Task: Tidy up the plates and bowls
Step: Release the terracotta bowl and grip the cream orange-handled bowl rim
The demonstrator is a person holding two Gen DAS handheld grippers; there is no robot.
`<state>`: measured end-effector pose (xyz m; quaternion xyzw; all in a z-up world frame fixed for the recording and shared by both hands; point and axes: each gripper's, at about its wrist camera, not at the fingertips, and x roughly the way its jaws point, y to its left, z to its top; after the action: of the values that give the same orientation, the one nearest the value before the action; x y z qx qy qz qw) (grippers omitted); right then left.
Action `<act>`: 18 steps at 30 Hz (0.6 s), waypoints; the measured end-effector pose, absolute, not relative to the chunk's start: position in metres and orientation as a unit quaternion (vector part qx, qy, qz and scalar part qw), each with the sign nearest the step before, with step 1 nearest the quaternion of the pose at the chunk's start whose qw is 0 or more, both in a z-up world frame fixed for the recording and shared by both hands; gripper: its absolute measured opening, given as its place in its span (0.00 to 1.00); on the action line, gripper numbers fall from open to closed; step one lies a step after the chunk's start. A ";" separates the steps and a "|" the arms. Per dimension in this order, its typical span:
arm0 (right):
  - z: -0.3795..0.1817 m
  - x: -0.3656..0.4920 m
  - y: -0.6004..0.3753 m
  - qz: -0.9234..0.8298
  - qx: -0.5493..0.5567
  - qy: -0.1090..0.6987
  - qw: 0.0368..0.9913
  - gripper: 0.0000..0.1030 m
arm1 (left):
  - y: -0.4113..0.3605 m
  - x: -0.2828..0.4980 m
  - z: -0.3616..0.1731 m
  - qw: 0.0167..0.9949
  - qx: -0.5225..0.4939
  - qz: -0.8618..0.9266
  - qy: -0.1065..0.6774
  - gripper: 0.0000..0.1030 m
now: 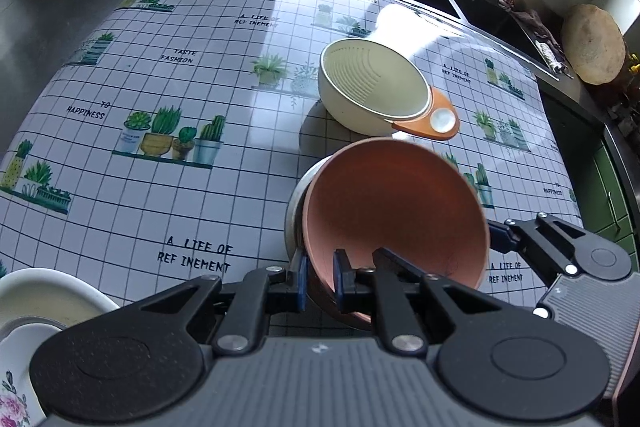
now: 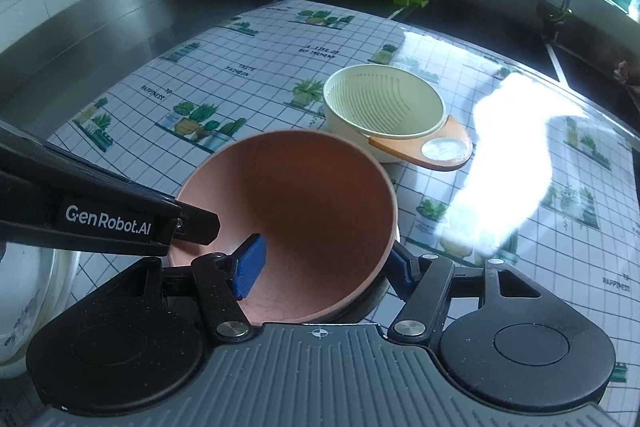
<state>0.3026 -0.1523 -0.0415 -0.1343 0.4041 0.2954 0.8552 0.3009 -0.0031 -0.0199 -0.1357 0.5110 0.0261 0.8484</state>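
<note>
Risk: bowl (image 1: 396, 219) is tilted steeply over a metal dish (image 1: 294, 211) under it; any slack in either pinch and it could slide or clatter down.
Grip, left: left gripper (image 1: 322, 281) is clamped narrow on the near rim, one pad inside, one outside.
Grip, right: right gripper (image 2: 324, 267) straddles the bowl's rim too, holding its side.
Look: terracotta-pink, matte, empty, mouth tipped toward the cameras.
Ahead: cream colander (image 2: 384, 107) sits beyond both grippers on the tablecloth (image 1: 160, 187).
</note>
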 end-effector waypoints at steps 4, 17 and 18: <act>-0.042 0.303 -0.153 0.294 -0.132 0.404 0.856 0.67 | 0.001 0.300 -0.020 0.847 -0.142 0.027 0.512 0.14; -0.029 0.310 -0.161 0.298 -0.115 0.396 0.861 0.70 | 0.007 0.311 0.000 0.859 -0.136 0.033 0.493 0.33; -0.026 0.313 -0.163 0.297 -0.113 0.394 0.862 0.70 | 0.008 0.314 0.002 0.860 -0.135 0.035 0.491 0.33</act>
<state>0.3127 -0.1627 -0.0257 -0.1131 0.3938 0.2972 0.8624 0.3140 0.0075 0.0016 -0.1346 0.4909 0.0347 0.8600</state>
